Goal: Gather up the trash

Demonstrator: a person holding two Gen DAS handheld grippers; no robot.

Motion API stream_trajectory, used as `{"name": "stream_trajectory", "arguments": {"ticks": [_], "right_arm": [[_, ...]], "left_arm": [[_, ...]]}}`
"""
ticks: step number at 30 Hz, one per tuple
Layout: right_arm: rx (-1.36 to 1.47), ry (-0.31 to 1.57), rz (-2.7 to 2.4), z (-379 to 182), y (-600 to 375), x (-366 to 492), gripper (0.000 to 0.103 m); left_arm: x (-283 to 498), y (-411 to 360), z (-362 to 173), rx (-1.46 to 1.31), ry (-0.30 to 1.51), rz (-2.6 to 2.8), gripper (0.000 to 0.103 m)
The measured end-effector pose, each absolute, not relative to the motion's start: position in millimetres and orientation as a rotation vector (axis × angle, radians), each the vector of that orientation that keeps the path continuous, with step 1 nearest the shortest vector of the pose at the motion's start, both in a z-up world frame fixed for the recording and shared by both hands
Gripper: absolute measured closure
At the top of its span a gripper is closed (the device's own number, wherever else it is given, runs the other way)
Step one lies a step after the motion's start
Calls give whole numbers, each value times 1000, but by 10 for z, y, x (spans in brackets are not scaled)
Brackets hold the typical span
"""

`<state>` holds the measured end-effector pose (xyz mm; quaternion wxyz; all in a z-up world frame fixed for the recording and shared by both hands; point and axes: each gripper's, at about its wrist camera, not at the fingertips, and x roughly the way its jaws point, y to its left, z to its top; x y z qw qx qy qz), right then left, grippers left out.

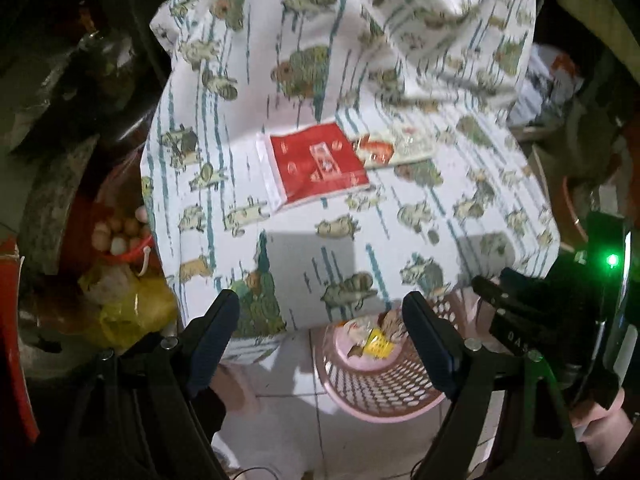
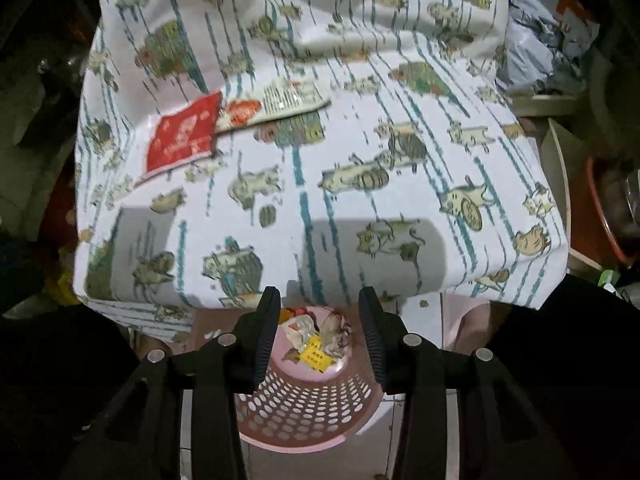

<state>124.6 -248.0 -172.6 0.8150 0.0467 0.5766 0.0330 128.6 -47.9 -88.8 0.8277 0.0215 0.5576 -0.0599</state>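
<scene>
Hanging above the pink basket [image 1: 376,392], the left tool [image 1: 320,328] has its jaws wide apart and nothing between them. The right tool [image 2: 320,332] also points down toward the same basket [image 2: 304,412]; its jaws stand partly apart, and no thing is between its pads, so it holds nothing.

The basket stands on a tiled floor [image 1: 288,432], below both tools and close to the near edge of the table [image 2: 400,216]. Inside it lie some pieces of trash [image 2: 316,340]: crumpled wrappers and a small yellow packet [image 2: 316,356].

Beyond the tools, farther on the table, a cloth with cats and blue stripes [image 1: 440,216] covers the top. On this cloth lies a flat red packet [image 1: 316,164], ahead of the left tool, and ahead and to the left of the right tool. A white wrapper with a red picture [image 1: 392,146] touches the red packet on its right side; in the right wrist view one end of it seems to lie over the packet's edge. Both are well apart from the tools.

At the left of the left tool, beside the table, a yellow plastic bag [image 1: 128,312] lies in a dark place.
</scene>
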Motion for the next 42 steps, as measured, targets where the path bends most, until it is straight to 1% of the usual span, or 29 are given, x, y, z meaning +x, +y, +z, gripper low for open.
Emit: {"name": "stream_trajectory", "arguments": {"ticks": [6,10,12,13,15,18,22,24,26,27,31,34,40,42], "right_arm": [[52,1141,59,-1540,-2446,1244,60],[42,1119,65,-1491,-2430,1266,60],[51,1113,66,-1472,-2440,1290,60],[54,1110,65,-1463,-2446,1299,60],[49,1095,56,-1432,-2464,1325,60],[14,1075,41,-1413,-2463,1349,60],[15,1071,44,-1394,-2479,1387,60],[24,1067,47,-1372,-2493,1399,59],[33,1057,45,-1347,-2511,1409,52],[38,1048,42,-1332,-2527,1412,52],[20,1038,17,-1325,-2579,1442,51],[18,1052,-11,-1384,-2626,1483,51],[24,1063,-11,-1429,-2627,1559,51],[26,1064,-6,-1427,-2624,1573,51]], "left_arm": [[1304,-350,-736,2,1106,-94,21],[1302,-287,-602,-4,1039,-86,21],[1347,-297,-507,61,1002,-76,18],[1386,-299,-461,83,991,-73,14],[1468,-273,-280,102,938,-56,10],[1566,-233,23,86,850,-60,1],[1742,-230,307,107,775,-82,0],[1876,-218,330,109,808,-61,0],[1984,-187,279,88,843,-64,0],[2006,-173,230,77,846,-71,0],[2126,-67,-202,36,936,-63,0],[2277,-6,-567,4,1083,-50,1],[2540,19,-953,-116,1163,-111,1],[2630,7,-1159,-140,1219,-93,1]]}}
